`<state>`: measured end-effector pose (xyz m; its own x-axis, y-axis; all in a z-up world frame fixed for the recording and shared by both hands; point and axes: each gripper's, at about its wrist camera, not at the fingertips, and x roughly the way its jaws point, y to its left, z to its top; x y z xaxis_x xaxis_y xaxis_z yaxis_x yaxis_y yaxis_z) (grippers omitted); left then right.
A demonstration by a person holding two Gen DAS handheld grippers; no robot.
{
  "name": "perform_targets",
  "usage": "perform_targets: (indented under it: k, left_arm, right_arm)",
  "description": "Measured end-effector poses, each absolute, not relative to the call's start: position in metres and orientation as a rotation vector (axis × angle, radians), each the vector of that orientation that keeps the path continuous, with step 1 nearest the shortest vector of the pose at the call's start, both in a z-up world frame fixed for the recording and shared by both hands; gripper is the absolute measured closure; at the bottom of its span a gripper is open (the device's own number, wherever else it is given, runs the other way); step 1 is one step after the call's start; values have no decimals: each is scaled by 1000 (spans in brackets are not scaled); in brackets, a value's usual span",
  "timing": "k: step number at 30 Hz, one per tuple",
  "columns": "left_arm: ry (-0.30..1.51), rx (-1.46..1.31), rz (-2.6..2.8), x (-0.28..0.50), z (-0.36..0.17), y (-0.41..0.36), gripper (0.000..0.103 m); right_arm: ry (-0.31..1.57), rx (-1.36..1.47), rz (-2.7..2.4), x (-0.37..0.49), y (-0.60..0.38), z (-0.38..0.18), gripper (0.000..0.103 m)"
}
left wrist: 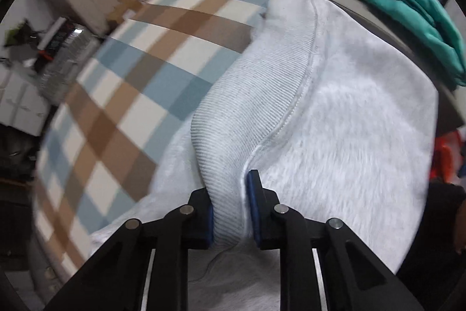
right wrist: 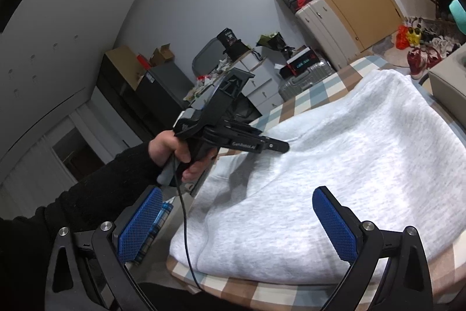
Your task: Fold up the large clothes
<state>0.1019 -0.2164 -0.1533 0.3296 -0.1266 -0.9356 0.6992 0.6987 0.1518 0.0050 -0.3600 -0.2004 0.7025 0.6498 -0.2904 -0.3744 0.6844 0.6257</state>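
1. Grey sweatshirt [right wrist: 335,165] lies spread on the checked bench [left wrist: 122,95], mostly flat, no finished fold visible yet.
2. My left hand-held gripper [left wrist: 230,212] is clamped on its ribbed hem [left wrist: 256,95], bunching it up.
3. My right hand-held gripper [right wrist: 241,223] hangs wide apart over the near edge, holding nothing.
4. Judging: early stage; folds left to do.
5. Teal garment [left wrist: 407,19] sits folded beyond.

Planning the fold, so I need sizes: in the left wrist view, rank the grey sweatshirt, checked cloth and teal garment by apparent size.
1. grey sweatshirt, nearest the lens, which exaggerates it.
2. checked cloth.
3. teal garment, farther back, so its true size is unsure.
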Motion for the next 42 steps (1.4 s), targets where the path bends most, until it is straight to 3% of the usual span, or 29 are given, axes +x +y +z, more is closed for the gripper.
perform_targets:
  k: [7, 12, 13, 15, 19, 21, 26, 30, 35, 38, 42]
  left_arm:
    - [1005, 606, -431, 108, -146, -233, 90]
    - [1009, 664, -354, 130, -200, -219, 57]
    - [1002, 652, -366, 132, -198, -217, 55]
    - [999, 632, -345, 141, -182, -205, 33]
    - [1011, 592, -397, 148, -154, -170, 19]
    - [1019, 617, -408, 144, -148, -150, 5]
    - [1089, 611, -485, 135, -160, -125, 4]
    - [1039, 486, -534, 138, -152, -132, 4]
    - [959, 590, -476, 146, -156, -170, 4]
    - [952, 430, -650, 144, -138, -179, 4]
    - [914, 282, -764, 144, -113, -179, 4]
  right_arm:
    - [524, 570, 578, 2, -364, -201, 0]
    - [536, 549, 560, 3, -364, -202, 0]
    - [544, 547, 559, 3, -363, -203, 0]
    - [566, 551, 554, 3, -363, -206, 0]
    - [569, 550, 569, 3, -360, -205, 0]
    - [565, 543, 579, 3, -357, -205, 0]
    - [565, 494, 596, 1, -347, -203, 0]
    - [575, 447, 593, 3, -341, -204, 0]
    - [598, 483, 598, 10, -346, -207, 0]
    - [576, 510, 557, 17, -370, -201, 0]
    - [615, 304, 403, 66, -392, -174, 0]
